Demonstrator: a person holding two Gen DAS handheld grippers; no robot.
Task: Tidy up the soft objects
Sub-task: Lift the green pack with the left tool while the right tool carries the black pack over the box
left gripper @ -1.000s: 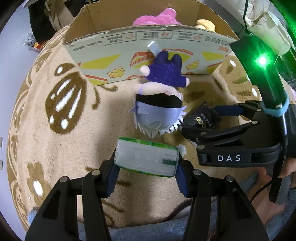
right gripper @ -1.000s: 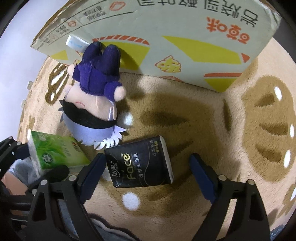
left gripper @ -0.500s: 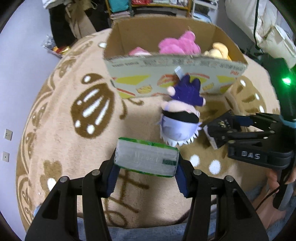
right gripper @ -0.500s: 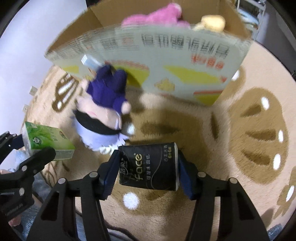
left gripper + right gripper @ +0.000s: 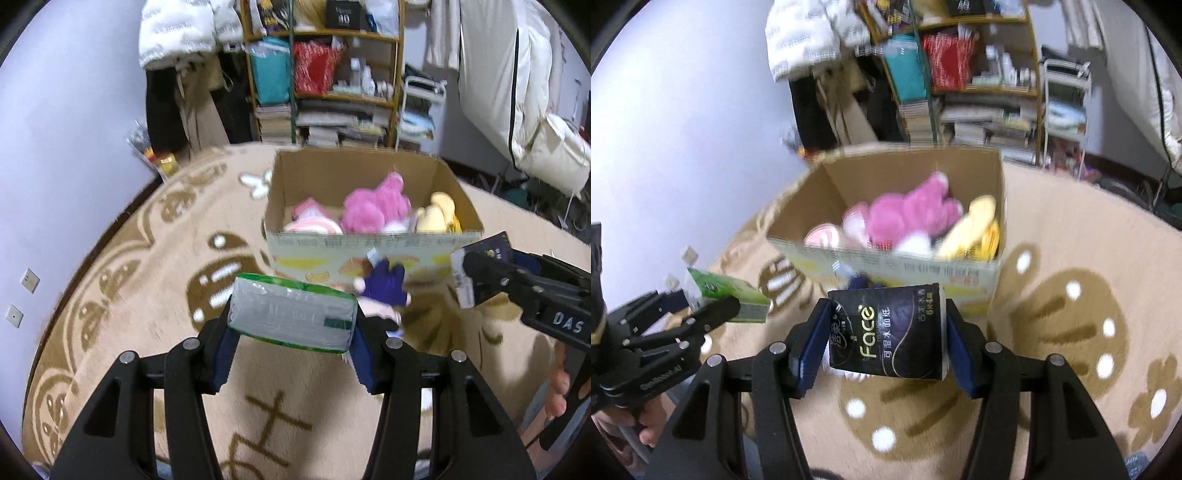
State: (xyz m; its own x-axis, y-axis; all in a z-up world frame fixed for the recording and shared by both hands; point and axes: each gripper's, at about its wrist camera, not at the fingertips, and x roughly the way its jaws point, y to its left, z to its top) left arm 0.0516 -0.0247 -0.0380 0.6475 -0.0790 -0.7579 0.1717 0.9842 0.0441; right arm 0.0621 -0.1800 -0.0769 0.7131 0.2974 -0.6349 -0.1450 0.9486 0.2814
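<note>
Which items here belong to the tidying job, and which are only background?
Job: green tissue pack, black tissue pack, purple plush doll, cardboard box, pink plush, yellow plush.
Background: bookshelf, white jacket, rug.

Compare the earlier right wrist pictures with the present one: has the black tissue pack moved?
Yes. The black tissue pack lay on the rug between open tongs; the right tongs have just closed on it, lifting it level with the cardboard box's front wall.

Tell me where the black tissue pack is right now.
The black tissue pack is clamped in the right hand-held gripper, above the rug, just before the cardboard box.
</note>
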